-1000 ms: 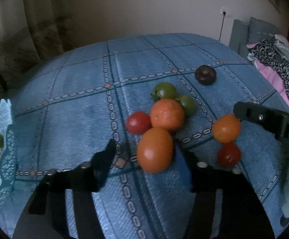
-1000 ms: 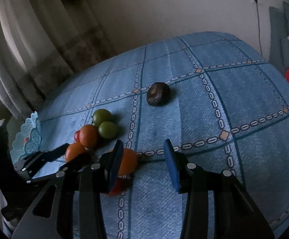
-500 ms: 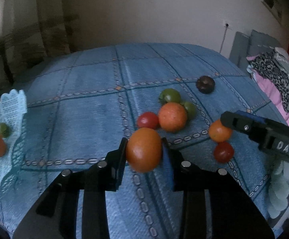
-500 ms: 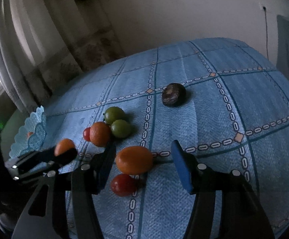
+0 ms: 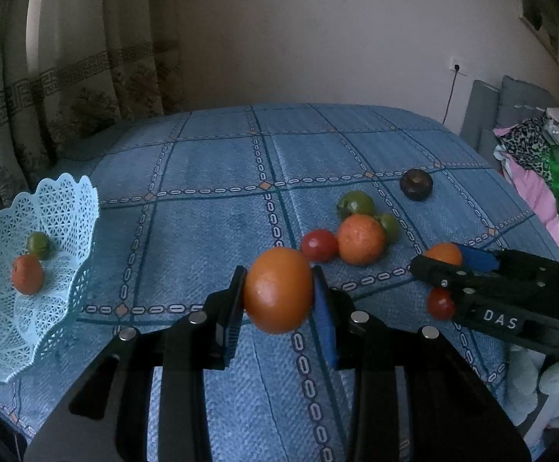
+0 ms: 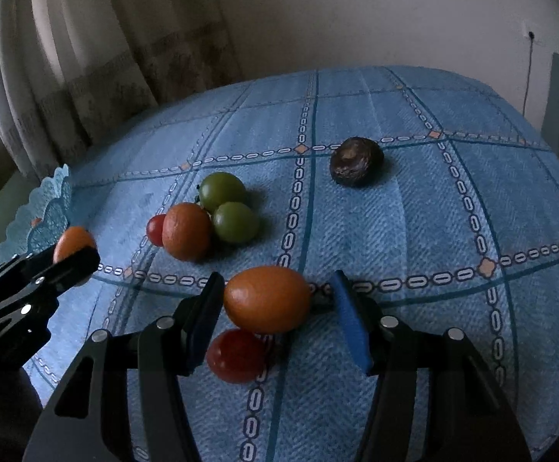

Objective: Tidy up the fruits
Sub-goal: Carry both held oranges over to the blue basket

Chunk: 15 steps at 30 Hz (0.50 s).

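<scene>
1. The left gripper (image 5: 278, 300) is clamped on an orange (image 5: 278, 288), held clear of the blue cloth (image 5: 210, 223). The pads touch only its sides, so a round, smooth fruit could roll out if the grip eases on the way to the basket (image 5: 67, 208).
2. The basket sits at the left edge of the cloth, well apart from the pile, with 1 orange fruit and 1 green fruit inside. It looks light; a fruit dropped onto its rim could tip it or bounce out.
3. The right gripper (image 6: 277, 308) stands wide around an oval orange (image 6: 267, 298), which lies on the cloth. The left pad is just beside it; the right pad is apart.
4. A tomato (image 6: 236, 355) lies touching the oval orange, under the gripper. Closing low could pinch or knock it.
5. The cluster (image 6: 206, 219) of 4 fruits and the dark fruit (image 6: 356, 161) lie beyond; a nudged fruit may roll.
</scene>
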Motion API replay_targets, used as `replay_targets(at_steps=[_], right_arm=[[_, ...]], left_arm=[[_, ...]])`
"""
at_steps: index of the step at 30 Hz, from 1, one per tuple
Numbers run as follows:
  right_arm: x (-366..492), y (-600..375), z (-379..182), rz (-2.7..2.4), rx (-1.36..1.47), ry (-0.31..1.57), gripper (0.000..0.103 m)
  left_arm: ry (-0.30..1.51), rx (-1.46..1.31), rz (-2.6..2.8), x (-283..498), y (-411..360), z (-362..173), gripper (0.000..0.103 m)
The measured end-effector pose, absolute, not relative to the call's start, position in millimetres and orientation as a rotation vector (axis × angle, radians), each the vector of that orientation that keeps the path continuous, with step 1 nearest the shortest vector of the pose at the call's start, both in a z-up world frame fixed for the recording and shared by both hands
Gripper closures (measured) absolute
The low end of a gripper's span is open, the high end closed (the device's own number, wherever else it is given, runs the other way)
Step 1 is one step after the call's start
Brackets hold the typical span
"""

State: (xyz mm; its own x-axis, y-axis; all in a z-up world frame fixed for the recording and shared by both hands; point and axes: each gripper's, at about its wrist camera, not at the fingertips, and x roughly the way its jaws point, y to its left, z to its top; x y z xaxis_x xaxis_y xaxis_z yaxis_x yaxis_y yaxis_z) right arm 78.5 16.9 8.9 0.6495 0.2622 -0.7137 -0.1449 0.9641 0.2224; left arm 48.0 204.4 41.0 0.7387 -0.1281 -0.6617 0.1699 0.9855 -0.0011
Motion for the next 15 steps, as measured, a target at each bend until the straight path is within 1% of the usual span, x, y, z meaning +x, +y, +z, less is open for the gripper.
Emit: replay_targets(at_steps=[2,4,7,15], right_arm=[[78.2,19.3,8.4,0.232,0.140,0.833,0.053],[78.4,21.2,9.2,0.242,0.133,0.833,0.060],[77.2,23.6,10.3,0.243,0.120,0.828,0.060],[71.7,5.5,18.4,0.227,0.197,0.788,0.061]], left_arm=[[0.722,0.062,-0.163,48.2,203.6,40.5,0.069],[0.723,0.063,-0.165,48.5,202.5,39.4,0.069],[0.722,0.063,-0.166,47.7,202.3,39.5,0.069],[0.713,0.048,-0.163,46.1,206.7,41.8,0.069]])
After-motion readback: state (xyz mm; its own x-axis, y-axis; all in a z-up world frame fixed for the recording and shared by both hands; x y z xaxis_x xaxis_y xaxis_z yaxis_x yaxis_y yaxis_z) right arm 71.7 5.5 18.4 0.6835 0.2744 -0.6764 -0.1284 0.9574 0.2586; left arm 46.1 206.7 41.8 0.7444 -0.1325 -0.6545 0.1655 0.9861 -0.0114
